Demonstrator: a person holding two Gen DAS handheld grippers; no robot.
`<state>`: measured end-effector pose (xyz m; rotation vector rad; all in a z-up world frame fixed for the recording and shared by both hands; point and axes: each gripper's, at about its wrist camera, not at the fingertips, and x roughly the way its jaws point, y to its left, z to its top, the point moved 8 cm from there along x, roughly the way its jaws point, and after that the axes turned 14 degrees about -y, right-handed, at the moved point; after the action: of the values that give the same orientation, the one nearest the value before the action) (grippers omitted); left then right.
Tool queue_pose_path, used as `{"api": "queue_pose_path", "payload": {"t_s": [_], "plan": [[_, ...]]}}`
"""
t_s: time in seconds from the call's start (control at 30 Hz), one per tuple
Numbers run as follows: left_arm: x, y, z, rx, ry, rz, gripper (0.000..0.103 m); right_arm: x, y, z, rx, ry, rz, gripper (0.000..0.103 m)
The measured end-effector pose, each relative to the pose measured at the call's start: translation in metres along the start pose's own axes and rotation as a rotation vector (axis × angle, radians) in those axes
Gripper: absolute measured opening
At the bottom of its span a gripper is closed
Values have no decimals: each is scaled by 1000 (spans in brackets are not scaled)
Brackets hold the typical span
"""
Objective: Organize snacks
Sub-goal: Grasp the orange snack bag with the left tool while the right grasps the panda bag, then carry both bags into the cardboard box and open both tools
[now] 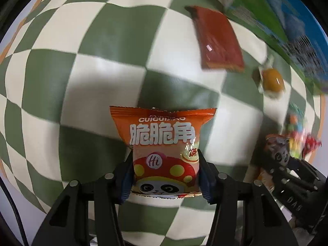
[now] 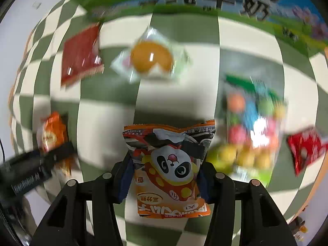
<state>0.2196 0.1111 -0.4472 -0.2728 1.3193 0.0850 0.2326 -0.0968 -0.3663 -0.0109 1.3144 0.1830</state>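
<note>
- Two grippers, each pinching a snack pkt above checkered cloth (image 1: 98,78).
- Left gripper (image 1: 165,176): orange panda pkt (image 1: 164,149).
- Right gripper (image 2: 165,178): upside-down panda pkt (image 2: 170,168); wrapped yellow sweet (image 2: 151,56) farther out on cloth.

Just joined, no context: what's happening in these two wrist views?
Snack sorting, mid-carry. The left gripper is clamped on an orange panda snack bag; the right gripper is clamped on a similar panda bag. A red packet, jelly cup and candy bag lie on the checkered cloth.
</note>
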Motion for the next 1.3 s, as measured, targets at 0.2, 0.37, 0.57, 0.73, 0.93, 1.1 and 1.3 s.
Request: {"api": "queue_pose_path", "payload": {"t_s": [0.2, 0.37, 0.57, 0.73, 0.93, 1.1, 1.3], "plan": [[14, -17, -32, 74, 66, 11, 53, -8, 0, -32, 66, 65, 78, 68], [25, -22, -31, 54, 60, 18, 56, -10, -11, -48, 73, 90, 88, 83], [12, -18, -35, 61, 14, 25, 47, -1, -17, -70, 7, 51, -46, 61], [-13, -36, -34, 85, -26, 8, 45, -16, -19, -70, 18, 5, -18, 50], [-84, -83, -4, 112, -130, -120, 45, -80, -43, -45, 96, -78, 103, 49], [-151, -130, 81, 164, -242, -233, 45, -163, -63, 22, 135, -221, 184, 49], [-171, -162, 182, 252, -315, -214, 45, -225, -83, 140, 151, -408, 151, 49]]}}
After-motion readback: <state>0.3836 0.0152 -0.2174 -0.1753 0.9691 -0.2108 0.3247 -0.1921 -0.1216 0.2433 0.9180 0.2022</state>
